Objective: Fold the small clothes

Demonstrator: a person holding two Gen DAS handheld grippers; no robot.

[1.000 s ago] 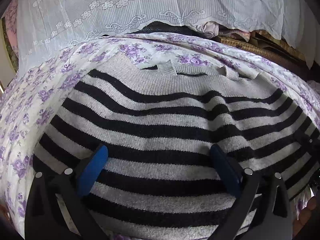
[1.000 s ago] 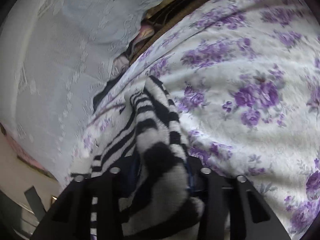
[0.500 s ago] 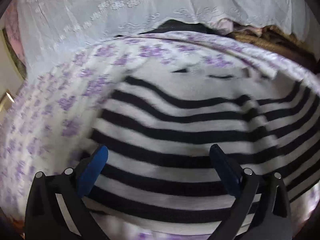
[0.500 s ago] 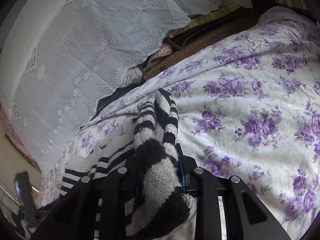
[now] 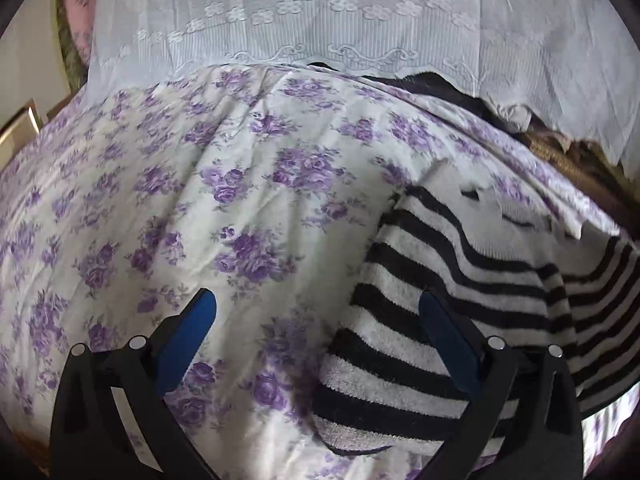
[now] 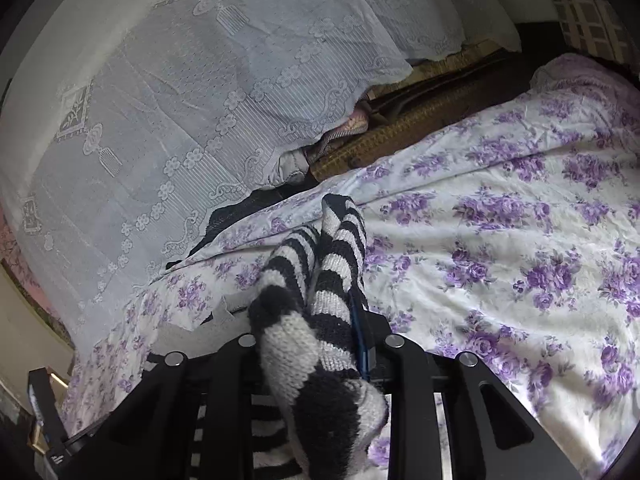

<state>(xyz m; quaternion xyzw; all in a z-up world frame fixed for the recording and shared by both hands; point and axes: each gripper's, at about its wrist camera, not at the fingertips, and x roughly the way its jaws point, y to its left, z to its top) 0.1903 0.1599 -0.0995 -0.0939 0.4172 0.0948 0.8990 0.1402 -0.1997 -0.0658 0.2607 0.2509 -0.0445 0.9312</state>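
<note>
Meanwhile, my right gripper was closing on the striped sweater; my left gripper hung spread over the floral sheet.

soft daylight, sharp, fisheye-bent edges

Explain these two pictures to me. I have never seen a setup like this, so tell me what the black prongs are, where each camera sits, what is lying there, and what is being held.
No robot here: a person holds a two-finger gripper in each hand, and each gripper carries a wide-angle camera that looks out along its fingers. That is why black prongs fill the bottom of both pictures.

The left wrist view shows the left gripper with its blue pads wide apart and nothing between them. Below it lies a purple-flowered bedsheet, with a black-and-white striped sweater spread on it to the right. A white lace curtain hangs behind.

In the right wrist view, the right gripper has a bunched fold of that sweater between its jaws, which are closing on it and lifting it off the sheet.
</note>
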